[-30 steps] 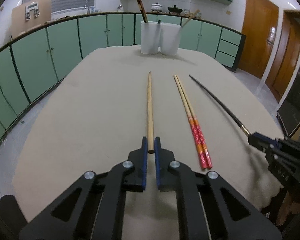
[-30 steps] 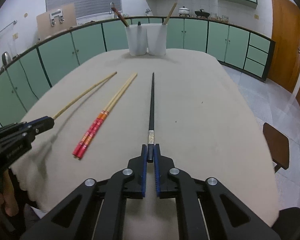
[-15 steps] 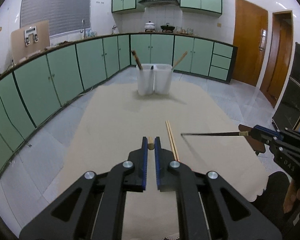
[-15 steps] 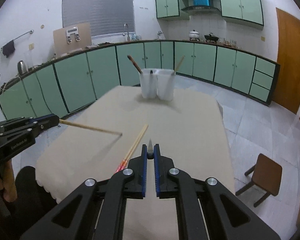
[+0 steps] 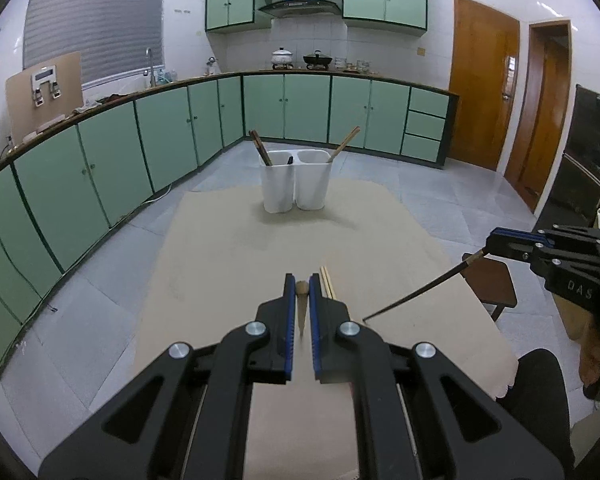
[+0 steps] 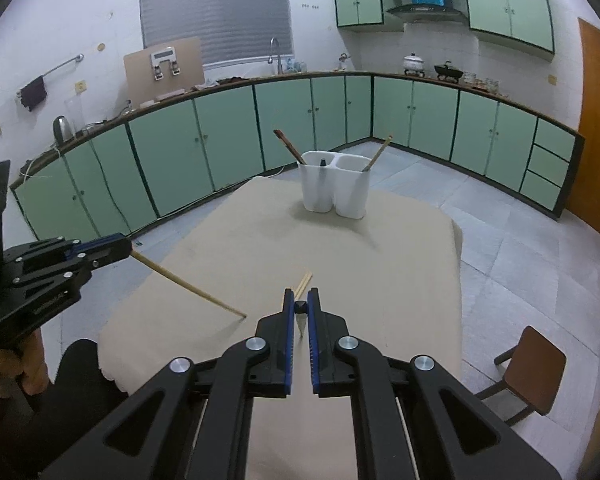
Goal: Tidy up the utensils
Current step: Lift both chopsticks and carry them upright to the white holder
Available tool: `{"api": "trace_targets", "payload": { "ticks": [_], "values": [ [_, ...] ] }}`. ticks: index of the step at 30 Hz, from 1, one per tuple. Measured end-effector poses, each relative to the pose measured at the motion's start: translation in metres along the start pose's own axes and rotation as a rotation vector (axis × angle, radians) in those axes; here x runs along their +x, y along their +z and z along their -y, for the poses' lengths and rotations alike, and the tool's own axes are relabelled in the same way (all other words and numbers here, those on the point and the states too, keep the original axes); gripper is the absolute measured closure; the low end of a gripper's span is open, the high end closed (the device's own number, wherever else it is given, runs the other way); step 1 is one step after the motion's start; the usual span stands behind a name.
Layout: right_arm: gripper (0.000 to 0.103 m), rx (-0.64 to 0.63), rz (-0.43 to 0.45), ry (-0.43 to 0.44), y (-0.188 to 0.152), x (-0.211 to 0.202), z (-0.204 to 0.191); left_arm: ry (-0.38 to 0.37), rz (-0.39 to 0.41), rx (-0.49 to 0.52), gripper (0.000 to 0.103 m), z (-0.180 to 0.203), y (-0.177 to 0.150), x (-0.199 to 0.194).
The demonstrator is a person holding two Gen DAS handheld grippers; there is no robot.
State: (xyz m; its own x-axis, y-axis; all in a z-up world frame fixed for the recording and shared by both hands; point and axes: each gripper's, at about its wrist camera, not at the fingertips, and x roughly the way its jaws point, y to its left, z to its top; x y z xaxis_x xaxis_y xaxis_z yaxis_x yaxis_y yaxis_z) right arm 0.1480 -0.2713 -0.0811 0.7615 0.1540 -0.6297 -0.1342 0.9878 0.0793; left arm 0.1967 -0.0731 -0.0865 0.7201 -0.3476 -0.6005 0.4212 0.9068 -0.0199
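Both sticks are now up off the table

The big tan table (image 5: 228, 248) fills the middle of each view, with the white holder (image 5: 294, 186) standing at its far end, above the middle of the frame. A second ago the sticks lay flat; now the left gripper (image 5: 301, 298) is clenched on the wooden chopstick (image 6: 188, 286), low in the left of the right view, and the right gripper (image 6: 300, 307) is clenched on the black chopstick (image 5: 420, 292), low in the right of the left view. Both tips point down. The red-ended pair (image 6: 303, 283) stays on the table. Next should be the trip to the holder.
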Motion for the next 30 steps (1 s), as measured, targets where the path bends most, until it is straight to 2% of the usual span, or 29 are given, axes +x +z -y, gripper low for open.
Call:
{"api": "trace_targets", "payload": {
  "ticks": [10, 18, 30],
  "values": [
    [0.096, -0.049, -0.079, 0.034, 0.036, 0.025, 0.006, -0.068, -0.073, -0.022, 0.097, -0.025, 0.028, 0.021],
    [0.096, -0.091, -0.162, 0.063, 0.070, 0.053, 0.009, -0.083, -0.117, 0.006, 0.097, -0.038, 0.055, 0.043],
    [0.096, -0.049, -0.173, 0.077, 0.094, 0.058, 0.019, -0.111, -0.114, 0.019, 0.097, -0.037, 0.085, 0.050]
  ]
}}
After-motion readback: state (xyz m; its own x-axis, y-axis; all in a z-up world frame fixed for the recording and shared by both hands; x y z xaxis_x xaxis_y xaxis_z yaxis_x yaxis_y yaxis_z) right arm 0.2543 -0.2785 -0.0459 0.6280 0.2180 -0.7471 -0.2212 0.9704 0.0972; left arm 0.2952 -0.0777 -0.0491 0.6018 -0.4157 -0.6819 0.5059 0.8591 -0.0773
